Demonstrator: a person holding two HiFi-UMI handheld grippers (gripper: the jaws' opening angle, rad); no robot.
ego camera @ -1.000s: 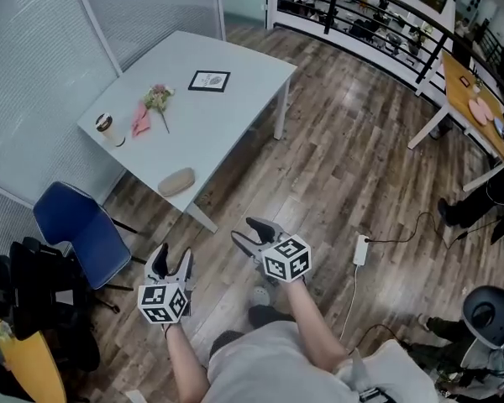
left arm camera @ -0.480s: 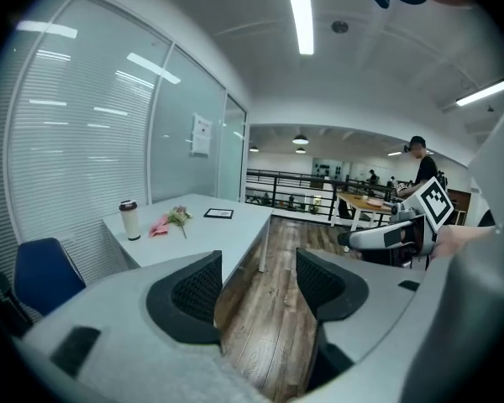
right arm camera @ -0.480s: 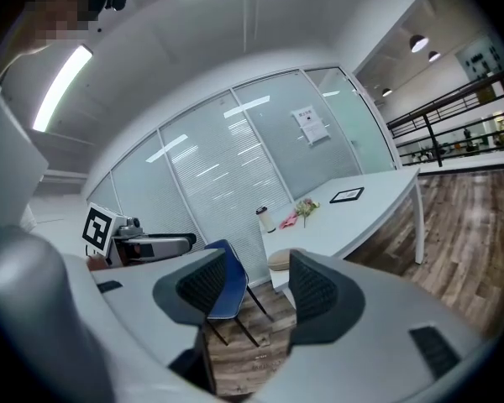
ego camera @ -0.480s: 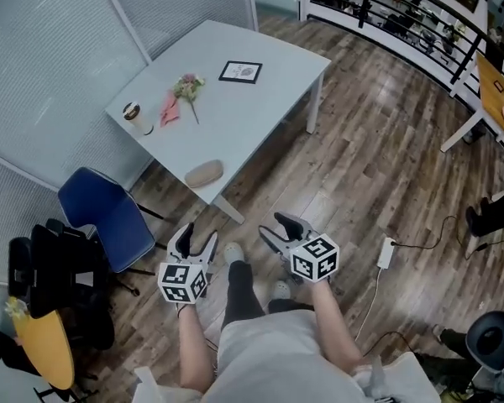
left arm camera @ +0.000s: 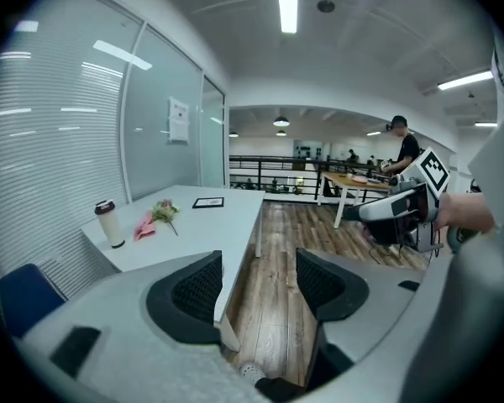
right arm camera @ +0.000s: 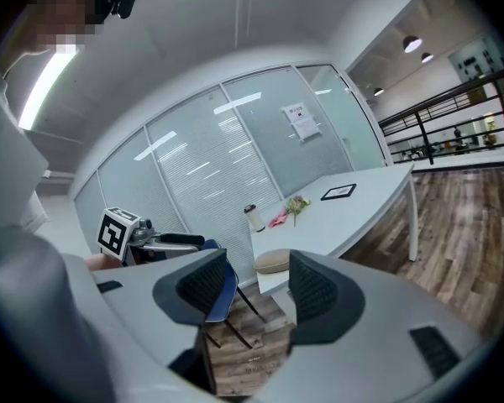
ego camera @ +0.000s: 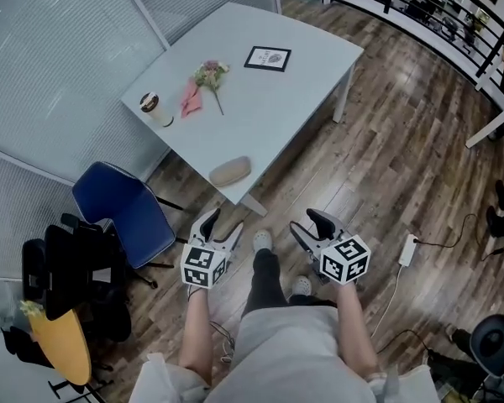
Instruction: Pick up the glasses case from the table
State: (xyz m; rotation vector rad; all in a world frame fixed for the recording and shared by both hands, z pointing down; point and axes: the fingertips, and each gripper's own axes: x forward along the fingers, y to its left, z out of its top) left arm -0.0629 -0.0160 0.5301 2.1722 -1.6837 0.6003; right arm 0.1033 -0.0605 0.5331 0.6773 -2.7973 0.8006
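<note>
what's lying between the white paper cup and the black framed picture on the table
In the head view, a pink cloth and a small flower sprig lie between them, on the pale table top.

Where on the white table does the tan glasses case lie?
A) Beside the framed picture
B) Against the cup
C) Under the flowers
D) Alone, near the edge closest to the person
D: in the head view the glasses case lies by itself near the near edge of the table, well apart from the cup, the flowers and the framed picture.
</note>
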